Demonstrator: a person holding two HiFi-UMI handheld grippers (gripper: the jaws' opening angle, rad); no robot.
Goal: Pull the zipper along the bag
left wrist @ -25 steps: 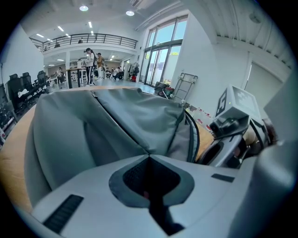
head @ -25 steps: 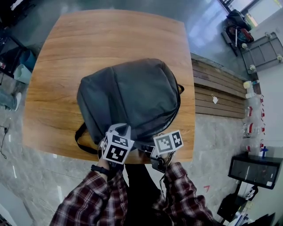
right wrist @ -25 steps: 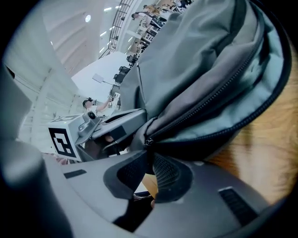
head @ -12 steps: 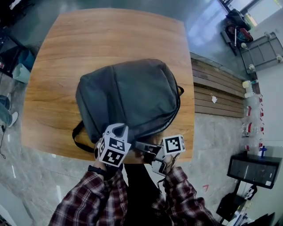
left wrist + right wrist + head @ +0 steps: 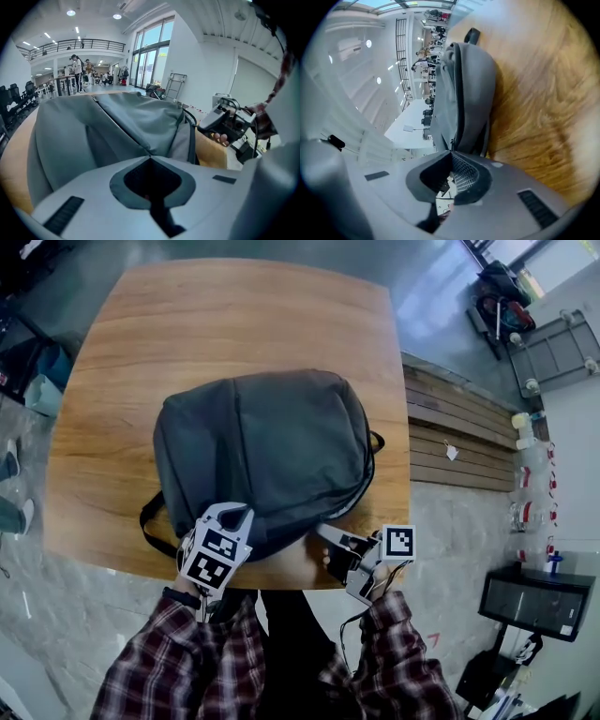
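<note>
A grey backpack (image 5: 262, 451) lies flat on the wooden table (image 5: 234, 315). At its near left edge, my left gripper (image 5: 236, 517) is shut on the bag's fabric; in the left gripper view the jaws meet at the fabric (image 5: 150, 157). My right gripper (image 5: 323, 532) is at the bag's near right edge, by the zipper line. In the right gripper view its tips (image 5: 451, 151) are closed on a small dark zipper pull (image 5: 452, 143) at the backpack's (image 5: 464, 84) seam. The right gripper (image 5: 220, 117) also shows at the right of the left gripper view.
A black strap (image 5: 150, 521) loops off the bag at the near left. The table's near edge runs just under both grippers. A slatted wooden bench (image 5: 459, 442) stands to the right of the table, and a metal cart (image 5: 553, 343) stands further off.
My right gripper has moved right along the bag's near edge, away from the left one. The left gripper and the bag's near end have shifted left and toward me.
</note>
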